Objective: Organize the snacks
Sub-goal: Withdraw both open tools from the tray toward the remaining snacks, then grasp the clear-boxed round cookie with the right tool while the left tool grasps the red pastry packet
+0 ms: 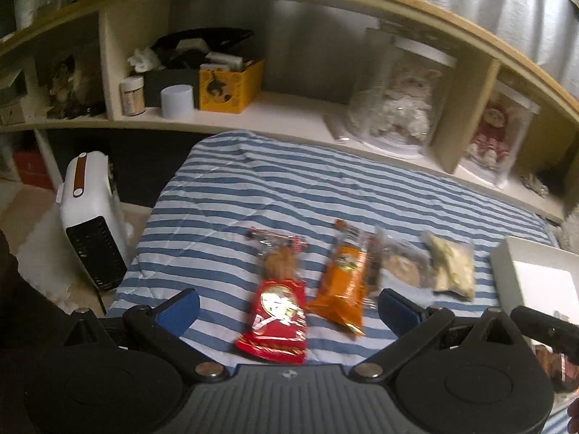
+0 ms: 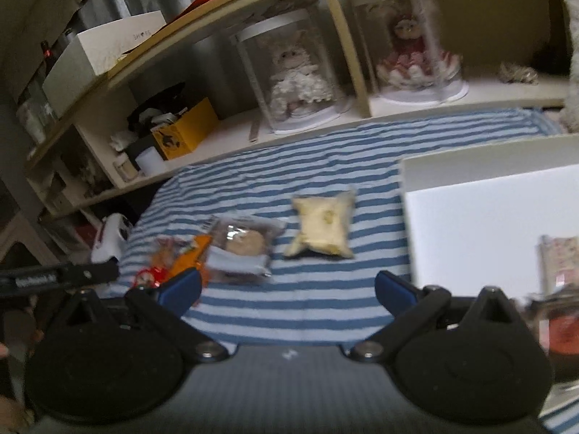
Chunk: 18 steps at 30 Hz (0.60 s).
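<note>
Four snack packs lie in a row on a blue-and-white striped quilt (image 1: 253,188). From the left: a red pack (image 1: 277,322), an orange pack (image 1: 343,282), a clear-wrapped round cookie (image 1: 401,266) and a pale yellow pack (image 1: 452,266). My left gripper (image 1: 287,311) is open just above the red pack's near end, holding nothing. In the right wrist view the cookie (image 2: 244,246) and the yellow pack (image 2: 320,228) lie ahead of my right gripper (image 2: 287,291), which is open and empty. A white box (image 2: 485,217) stands at the right with some packs inside its near corner (image 2: 559,260).
A wooden shelf (image 1: 289,115) runs behind the bed, with a yellow box (image 1: 228,86), small jars and two dolls in clear cases (image 2: 300,72). A white heater (image 1: 90,220) stands on the floor left of the bed. The other gripper's black part (image 1: 546,327) shows at the right edge.
</note>
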Tool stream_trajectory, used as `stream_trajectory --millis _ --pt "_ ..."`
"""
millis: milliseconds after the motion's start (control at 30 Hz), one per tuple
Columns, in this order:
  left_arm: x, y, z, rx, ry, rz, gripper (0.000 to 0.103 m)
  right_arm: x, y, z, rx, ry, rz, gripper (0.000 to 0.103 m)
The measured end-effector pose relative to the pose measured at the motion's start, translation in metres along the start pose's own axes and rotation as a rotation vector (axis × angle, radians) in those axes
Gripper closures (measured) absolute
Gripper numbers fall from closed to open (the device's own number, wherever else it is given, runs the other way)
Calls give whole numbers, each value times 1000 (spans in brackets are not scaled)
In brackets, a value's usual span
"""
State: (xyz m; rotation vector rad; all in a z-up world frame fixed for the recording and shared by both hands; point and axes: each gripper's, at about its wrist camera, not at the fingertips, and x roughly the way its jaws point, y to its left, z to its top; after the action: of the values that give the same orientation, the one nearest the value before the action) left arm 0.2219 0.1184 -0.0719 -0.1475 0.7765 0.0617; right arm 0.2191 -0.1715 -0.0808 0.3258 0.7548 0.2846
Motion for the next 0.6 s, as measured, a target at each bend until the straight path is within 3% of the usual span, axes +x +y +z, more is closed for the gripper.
stream_trajectory --millis 233,467,600 --pt "29 9 2 46 16 57 0 54 26 11 94 35 1 0" --pt "60 11 6 45 28 30 0 106 56 24 103 52 -60 0" --pt "78 9 4 37 50 24 0 138 66 29 106 110 -97 0"
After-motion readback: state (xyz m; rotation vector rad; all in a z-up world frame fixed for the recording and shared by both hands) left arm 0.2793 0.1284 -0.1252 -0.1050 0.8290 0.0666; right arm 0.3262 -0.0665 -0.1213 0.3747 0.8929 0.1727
